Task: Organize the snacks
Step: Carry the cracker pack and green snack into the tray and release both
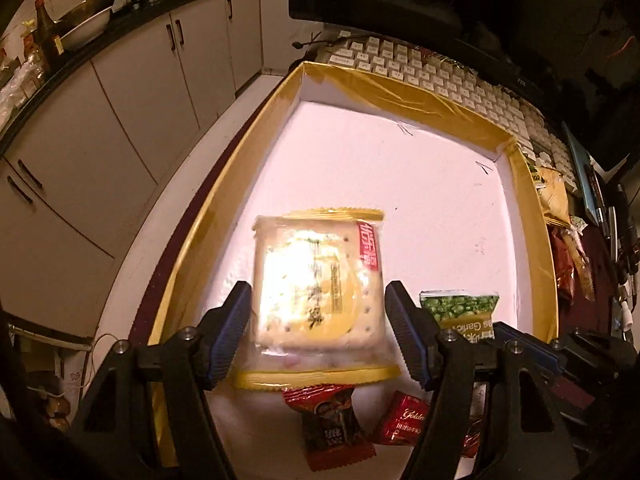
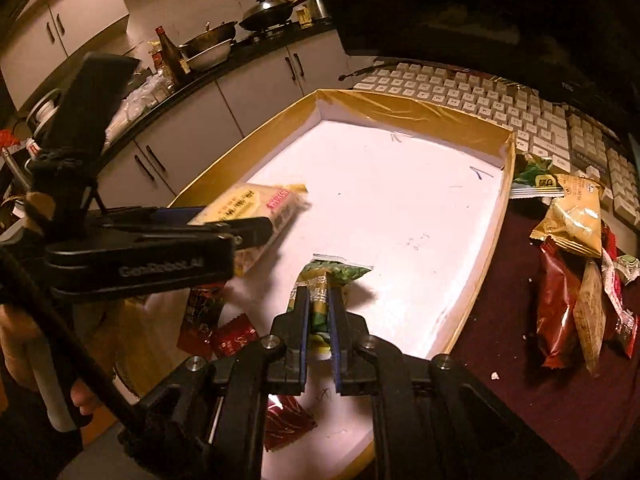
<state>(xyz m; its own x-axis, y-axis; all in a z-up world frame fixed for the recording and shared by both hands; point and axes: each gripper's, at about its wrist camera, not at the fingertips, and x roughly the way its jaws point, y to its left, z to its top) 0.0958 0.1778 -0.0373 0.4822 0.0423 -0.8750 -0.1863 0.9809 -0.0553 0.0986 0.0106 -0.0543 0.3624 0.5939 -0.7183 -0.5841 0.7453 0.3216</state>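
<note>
The right claw (image 2: 320,300) is closed on the pea packet (image 2: 334,274), over the tray (image 2: 486,240); the left claw (image 1: 318,320) is clamped on the cracker pack (image 1: 316,284), also over the tray. Both are judged light, crinkly and slippery, the crackers brittle, so sealed edges are best gripped. "Garlic" is read on the peas, "Golde" on a red sachet (image 1: 402,424).

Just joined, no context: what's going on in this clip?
A person with a handheld gripper in each hand is sorting snacks into a gold-rimmed box. The left gripper holds a cracker pack over the box floor. The right gripper pinches a green pea packet. A few red candies already lie at the box's near end, and more snack packs wait on the table beside it.
</note>
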